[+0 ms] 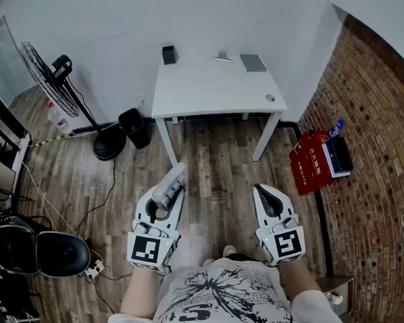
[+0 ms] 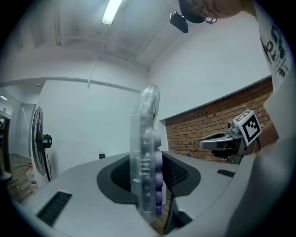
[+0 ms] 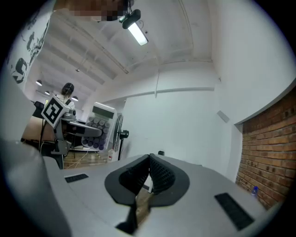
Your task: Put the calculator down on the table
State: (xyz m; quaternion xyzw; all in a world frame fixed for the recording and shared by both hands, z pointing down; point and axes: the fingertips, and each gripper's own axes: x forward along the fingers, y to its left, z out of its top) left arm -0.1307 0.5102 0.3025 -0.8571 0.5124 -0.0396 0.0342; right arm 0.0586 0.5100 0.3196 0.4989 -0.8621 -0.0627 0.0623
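A pale calculator (image 1: 176, 179) with purple keys stands edge-on between the jaws of my left gripper (image 1: 166, 204), which is shut on it and held level over the wooden floor. In the left gripper view the calculator (image 2: 146, 152) fills the middle, pressed between both dark pads (image 2: 121, 178). My right gripper (image 1: 261, 191) hangs beside it, shut with nothing in it; its tips (image 3: 149, 158) meet. The white table (image 1: 213, 96) stands ahead against the wall, well beyond both grippers.
On the table lie a small black box (image 1: 169, 54), a grey pad (image 1: 253, 63), a thin silver object (image 1: 222, 57) and a small round thing (image 1: 270, 98). A standing fan (image 1: 53, 80) and black bin (image 1: 134, 127) are left; a red box (image 1: 310, 160) sits by the brick wall.
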